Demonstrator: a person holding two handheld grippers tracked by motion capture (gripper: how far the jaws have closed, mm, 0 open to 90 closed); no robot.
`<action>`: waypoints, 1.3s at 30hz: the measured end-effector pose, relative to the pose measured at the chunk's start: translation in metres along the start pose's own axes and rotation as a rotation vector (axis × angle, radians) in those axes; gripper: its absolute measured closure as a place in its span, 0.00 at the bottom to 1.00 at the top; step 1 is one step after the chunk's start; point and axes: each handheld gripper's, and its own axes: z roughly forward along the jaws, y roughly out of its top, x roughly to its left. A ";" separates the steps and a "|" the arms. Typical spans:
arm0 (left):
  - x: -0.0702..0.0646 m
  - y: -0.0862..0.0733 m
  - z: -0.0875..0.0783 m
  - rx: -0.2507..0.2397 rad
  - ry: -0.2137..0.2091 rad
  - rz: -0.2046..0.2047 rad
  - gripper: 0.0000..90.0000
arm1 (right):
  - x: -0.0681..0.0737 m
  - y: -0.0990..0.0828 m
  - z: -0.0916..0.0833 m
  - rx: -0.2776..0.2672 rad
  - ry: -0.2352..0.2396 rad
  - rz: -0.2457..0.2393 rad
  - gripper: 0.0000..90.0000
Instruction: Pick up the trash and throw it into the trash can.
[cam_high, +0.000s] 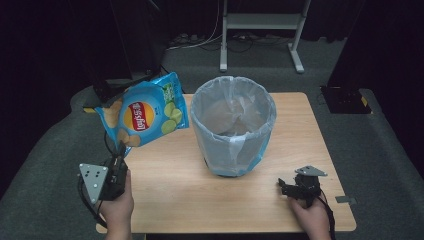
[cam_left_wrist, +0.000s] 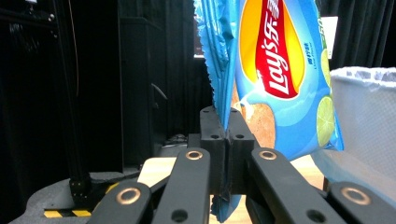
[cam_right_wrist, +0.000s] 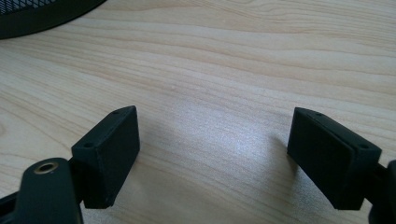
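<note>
A blue Lay's chip bag (cam_high: 143, 115) hangs in the air over the table's left side, tilted, to the left of the lined bin (cam_high: 233, 125). My left gripper (cam_high: 121, 150) holds its lower corner from below, jaws shut on the crimped edge. In the left gripper view the bag (cam_left_wrist: 275, 70) rises from between the closed pads (cam_left_wrist: 227, 135), with the bin's white liner (cam_left_wrist: 369, 116) at the right. My right gripper (cam_high: 282, 186) rests low on the table near the front right, open; the right gripper view has its fingertips (cam_right_wrist: 112, 149) wide apart over bare wood, the gripper (cam_right_wrist: 212, 156) empty.
The wooden table (cam_high: 180, 195) has open room in front of the bin and between my hands. A white stand (cam_high: 260, 22) stands on the floor behind the table. Dark curtains and black equipment ring the back. A black mesh base (cam_right_wrist: 42, 14) shows at the upper left of the right gripper view.
</note>
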 end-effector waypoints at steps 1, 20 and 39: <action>-0.001 0.001 0.000 -0.005 0.000 -0.002 0.98 | 0.000 0.000 0.000 0.000 0.000 0.000 0.19; -0.007 0.032 0.005 -0.101 0.002 0.004 0.98 | 0.000 0.000 0.000 0.000 0.001 -0.001 0.19; -0.034 0.054 0.010 -0.151 -0.100 0.013 0.98 | 0.000 0.000 0.000 0.002 0.001 0.000 0.19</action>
